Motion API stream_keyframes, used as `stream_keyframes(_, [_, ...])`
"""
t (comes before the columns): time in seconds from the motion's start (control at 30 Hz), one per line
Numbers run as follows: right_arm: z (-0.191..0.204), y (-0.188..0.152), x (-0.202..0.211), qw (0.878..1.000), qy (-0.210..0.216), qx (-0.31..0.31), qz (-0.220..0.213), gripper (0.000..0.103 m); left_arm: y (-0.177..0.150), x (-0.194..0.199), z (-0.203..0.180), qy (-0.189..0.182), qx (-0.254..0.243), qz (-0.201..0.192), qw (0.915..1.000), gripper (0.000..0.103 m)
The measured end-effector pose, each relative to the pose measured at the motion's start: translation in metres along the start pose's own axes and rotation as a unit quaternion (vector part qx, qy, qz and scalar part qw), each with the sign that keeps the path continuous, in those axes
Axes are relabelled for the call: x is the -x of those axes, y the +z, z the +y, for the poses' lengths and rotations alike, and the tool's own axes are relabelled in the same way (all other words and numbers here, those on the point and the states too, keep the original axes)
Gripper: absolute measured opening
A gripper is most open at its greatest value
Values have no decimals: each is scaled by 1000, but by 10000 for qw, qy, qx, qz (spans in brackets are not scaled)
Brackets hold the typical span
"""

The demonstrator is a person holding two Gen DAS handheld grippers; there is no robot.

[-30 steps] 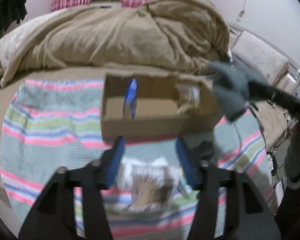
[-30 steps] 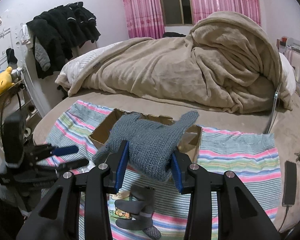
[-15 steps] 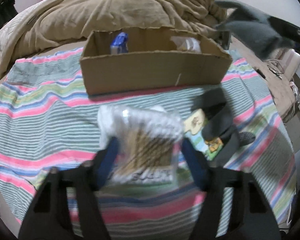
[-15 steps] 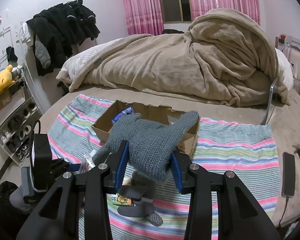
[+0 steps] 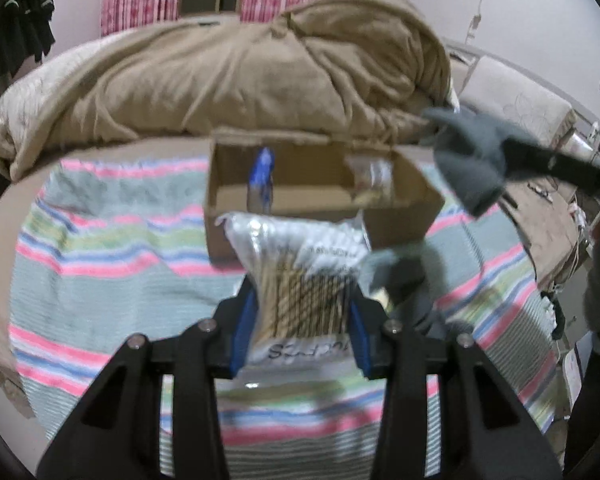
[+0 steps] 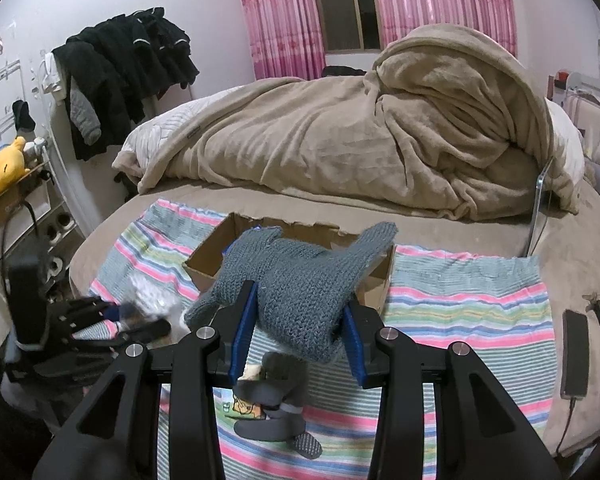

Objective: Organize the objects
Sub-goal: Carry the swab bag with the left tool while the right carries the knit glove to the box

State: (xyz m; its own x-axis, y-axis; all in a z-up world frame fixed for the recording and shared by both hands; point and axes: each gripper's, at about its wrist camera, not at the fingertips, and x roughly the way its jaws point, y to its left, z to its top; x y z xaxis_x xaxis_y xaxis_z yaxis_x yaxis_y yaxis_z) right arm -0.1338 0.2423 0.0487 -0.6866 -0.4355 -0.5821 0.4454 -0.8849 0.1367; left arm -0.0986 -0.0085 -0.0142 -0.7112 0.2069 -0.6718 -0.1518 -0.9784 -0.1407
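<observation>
bed (image 6: 572,240): round, brown-covered, carrying everything here; a heaped tan blanket (image 6: 360,132) fills its far half.
striped cloth (image 6: 468,304): spread flat over the near half of the bed, under the box and the loose things.
cardboard box (image 5: 404,208): open-topped, near the far edge of the striped cloth; inside it stand a blue-capped item (image 5: 262,176) at the left end and a clear packet (image 5: 374,176) at the right end.
grey knit piece (image 6: 300,280): clamped between the jaws of the right gripper (image 6: 298,334), hanging in the air over the box's near wall, not yet inside.
bag of sticks (image 5: 304,280): a clear plastic bag, clamped at its lower part by the left gripper (image 5: 304,320), top tilted toward the box's near wall.
dark socks (image 6: 276,412): loose on the striped cloth near its front edge, beside a cartoon card (image 6: 246,404).
change: half a second ago the bag lay low on the cloth with the box well beyond it; now it is lifted and carried close to the box front. a second ago the left gripper was only straddling it, jaws apart.
right side: the knit piece has barely moved over that second, edging slightly further over the box.
meaning: both items look grasped and ready to drop in; the socks and card seem to be what is left.
</observation>
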Motion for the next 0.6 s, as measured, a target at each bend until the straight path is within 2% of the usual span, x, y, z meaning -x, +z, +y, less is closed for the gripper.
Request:
stream_keyframes(0.3, [5,15,-4,9998,-56,152,-126,42,38,12,4,-9,-111,-409,9991,42])
stream_keyframes(0.43, [2,22,-9,9997,-108,150,-175,42,53,14,10,-265,-25,-550,9981,42])
stream_keyframes(0.6, [0,29,-19,9996,-130,171,-168,42,66,7,12,-347,4,-583,9977,42])
